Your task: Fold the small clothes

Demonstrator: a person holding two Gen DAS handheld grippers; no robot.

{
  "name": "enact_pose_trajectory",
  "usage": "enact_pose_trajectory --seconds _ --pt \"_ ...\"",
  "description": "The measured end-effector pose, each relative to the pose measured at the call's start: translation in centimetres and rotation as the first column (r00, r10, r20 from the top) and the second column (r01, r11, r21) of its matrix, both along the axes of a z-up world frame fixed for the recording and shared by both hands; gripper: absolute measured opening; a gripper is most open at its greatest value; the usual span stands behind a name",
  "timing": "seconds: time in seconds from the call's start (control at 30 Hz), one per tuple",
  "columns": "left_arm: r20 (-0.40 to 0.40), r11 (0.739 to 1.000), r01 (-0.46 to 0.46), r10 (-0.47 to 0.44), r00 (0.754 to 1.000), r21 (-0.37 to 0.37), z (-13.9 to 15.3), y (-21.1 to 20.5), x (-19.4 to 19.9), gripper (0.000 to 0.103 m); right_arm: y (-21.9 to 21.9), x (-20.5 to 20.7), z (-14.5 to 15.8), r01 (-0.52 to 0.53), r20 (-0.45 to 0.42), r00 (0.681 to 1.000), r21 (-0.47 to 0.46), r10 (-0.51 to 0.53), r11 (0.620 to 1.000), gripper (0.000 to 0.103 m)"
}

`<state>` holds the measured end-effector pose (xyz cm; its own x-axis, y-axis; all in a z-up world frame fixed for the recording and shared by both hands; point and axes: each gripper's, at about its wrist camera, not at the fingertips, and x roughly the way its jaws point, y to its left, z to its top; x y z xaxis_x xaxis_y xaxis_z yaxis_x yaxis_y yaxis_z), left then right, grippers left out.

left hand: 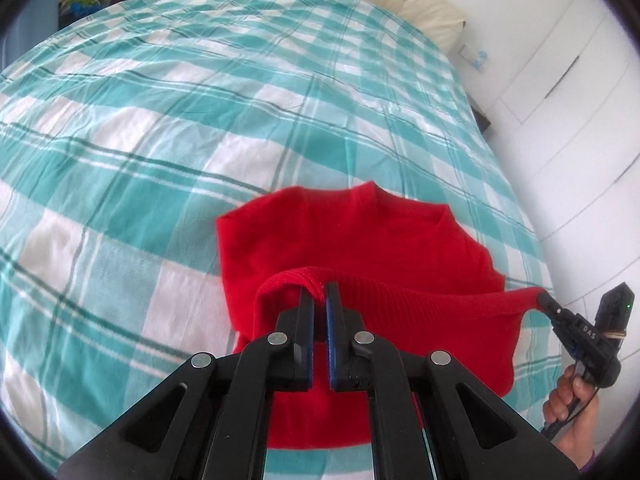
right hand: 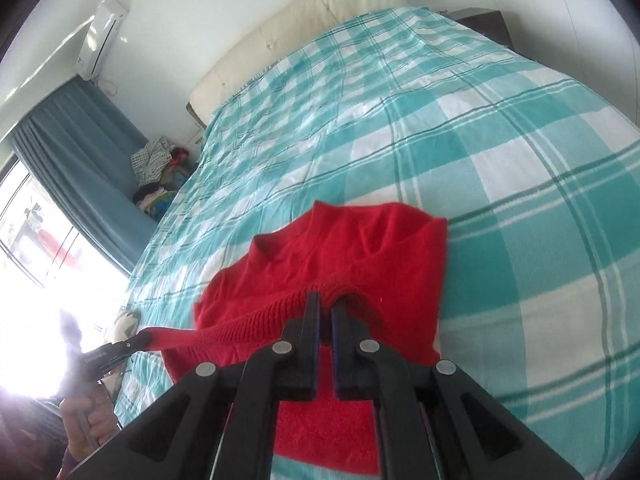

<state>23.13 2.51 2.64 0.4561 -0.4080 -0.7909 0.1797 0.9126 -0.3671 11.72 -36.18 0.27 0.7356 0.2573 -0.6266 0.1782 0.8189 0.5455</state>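
Observation:
A small red knit sweater (left hand: 352,236) lies on the teal-and-white checked bedspread (left hand: 160,128); it also shows in the right wrist view (right hand: 360,248). My left gripper (left hand: 320,286) is shut on the left corner of its ribbed hem. My right gripper (right hand: 327,298) is shut on the right corner. It shows in the left wrist view (left hand: 544,300) at the right. The hem is stretched taut between the two and lifted above the rest of the sweater. The neckline end lies flat farther up the bed. My left gripper shows in the right wrist view (right hand: 136,340) at lower left.
A cream headboard (right hand: 304,12) bounds the bed's far end. White wardrobe doors (left hand: 580,112) stand to the right of the bed. A pile of clothes (right hand: 156,176) sits by a blue curtain (right hand: 76,148) and bright window at the left. A dark nightstand (right hand: 488,24) is at the far right corner.

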Motion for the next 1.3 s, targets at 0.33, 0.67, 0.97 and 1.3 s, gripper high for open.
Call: enact_pose_trajectory --seconds 0.33,0.67,0.97,1.3 --pt "-0.085 0.998 -0.06 0.061 0.994 0.017 -4.7 -1.5 7.6 0.003 -3.4 8.4 -5.7 0.036 -0.06 0.998 0.078 -0.031 0.996 0.004" --pt "-0.057 0.984 -0.179 0.179 0.982 0.021 -5.1 0.1 10.4 0.069 -4.6 10.3 -7.7 0.09 -0.066 0.995 0.172 -0.08 0.981 0.017" --pt "-0.006 0.973 -0.205 0.207 0.978 0.108 -4.5 2.5 8.1 0.071 -6.3 7.9 -5.3 0.156 -0.023 0.988 0.066 -0.155 0.986 0.031" --pt "0.086 0.969 -0.145 0.13 0.988 0.198 -2.8 3.4 -0.2 0.078 -4.6 0.9 -4.5 0.091 -0.015 0.996 -0.096 -0.093 0.991 0.038"
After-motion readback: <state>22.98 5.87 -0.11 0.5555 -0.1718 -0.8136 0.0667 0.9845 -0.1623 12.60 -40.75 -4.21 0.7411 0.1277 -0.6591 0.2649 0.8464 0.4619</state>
